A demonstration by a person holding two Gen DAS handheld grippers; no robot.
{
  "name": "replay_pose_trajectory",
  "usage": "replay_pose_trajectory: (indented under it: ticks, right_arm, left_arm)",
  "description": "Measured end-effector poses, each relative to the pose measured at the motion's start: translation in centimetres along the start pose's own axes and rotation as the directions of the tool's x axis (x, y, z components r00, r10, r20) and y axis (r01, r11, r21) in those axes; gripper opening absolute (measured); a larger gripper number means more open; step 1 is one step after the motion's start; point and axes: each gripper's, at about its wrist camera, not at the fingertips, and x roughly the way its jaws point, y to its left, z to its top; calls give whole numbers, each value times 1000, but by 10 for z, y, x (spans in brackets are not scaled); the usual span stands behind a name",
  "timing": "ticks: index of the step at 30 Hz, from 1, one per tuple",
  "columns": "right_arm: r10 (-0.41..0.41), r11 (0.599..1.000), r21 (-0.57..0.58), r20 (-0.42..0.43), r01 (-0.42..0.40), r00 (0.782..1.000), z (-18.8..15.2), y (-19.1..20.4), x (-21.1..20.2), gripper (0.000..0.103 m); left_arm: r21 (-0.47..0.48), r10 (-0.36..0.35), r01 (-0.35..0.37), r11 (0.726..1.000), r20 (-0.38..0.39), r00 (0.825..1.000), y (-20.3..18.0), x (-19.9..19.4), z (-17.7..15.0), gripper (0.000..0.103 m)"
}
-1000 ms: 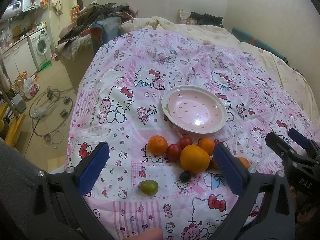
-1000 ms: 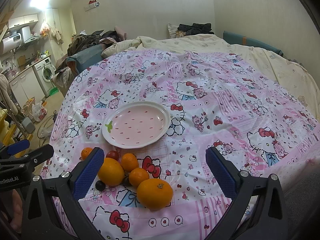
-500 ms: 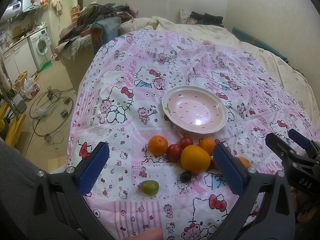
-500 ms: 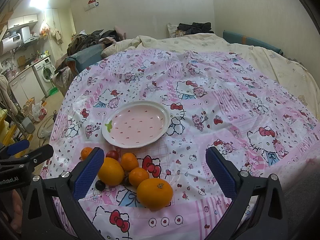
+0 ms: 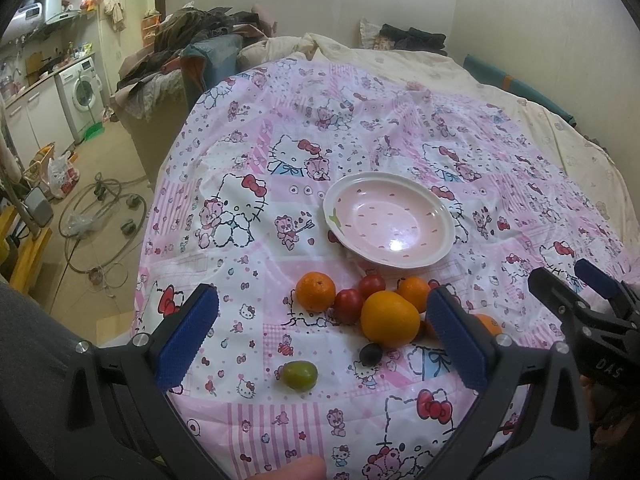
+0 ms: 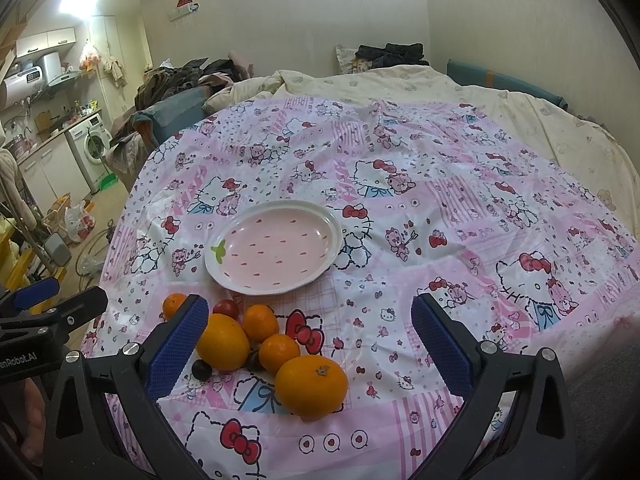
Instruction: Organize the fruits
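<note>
So, we hover left gripper [image 5: 320, 332] and right gripper [image 6: 310, 344] wide, empty, above fruit cluster [image 6: 256, 340] on bedspread [image 6: 440, 208]. Plate [image 6: 276, 248] bare, just beyond fruit. We judge task unstarted. Next: descend, close on big orange [image 6: 311, 385], lift to plate.

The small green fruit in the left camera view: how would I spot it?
Find the pink speckled plate on the cartoon-cat cloth; a fruit cluster sits nearer the camera. The small green oval fruit lies alone nearest the camera, the only green one.
</note>
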Motion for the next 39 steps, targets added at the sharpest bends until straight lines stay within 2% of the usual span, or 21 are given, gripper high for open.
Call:
replay_pose_trajectory:
  ticks: [22, 25, 27, 30, 34, 36, 38, 39]
  right_arm:
    - [-1, 1000, 3, -3, 1, 1000, 1, 0, 1, 103]
    - [48, 997, 59, -49, -45, 998, 2, -9, 6, 103]
    - [103, 985, 152, -126, -84, 987, 1, -24, 17, 103]
    - [136, 962, 265, -249, -67, 959, -2, -46, 38, 103]
    - [118, 954, 299, -352, -8, 928, -3, -65, 56, 103]
    - [113, 950, 311, -412, 23, 904, -6, -71, 66, 103]
    - [163, 946, 326, -462, -4, 872, -9, -70, 78, 100]
    - [197, 945, 326, -494, -29, 847, -12, -66, 85, 99]
  left_arm:
    - [-5, 3, -3, 1000, -3, 1000, -1, 1, 2, 103]
    - [-6, 2, -2, 1000, -2, 1000, -1, 1, 2, 103]
    - [-8, 7, -7, 1000, -4, 1000, -1, 1, 2, 103]
    - [-22, 9, -10, 1000, -10, 1000, 2, 3, 2, 103]
    - [-30, 27, -28, 999, -23, 999, 6, 6, 0, 103]
    - [-29, 45, -46, 999, -40, 998, 8, 9, -1, 103]
    - [-44, 46, -48, 998, -59, 997, 11, 13, -1, 103]
    - [-52, 44, -48, 998, -64, 997, 13, 13, -1, 103]
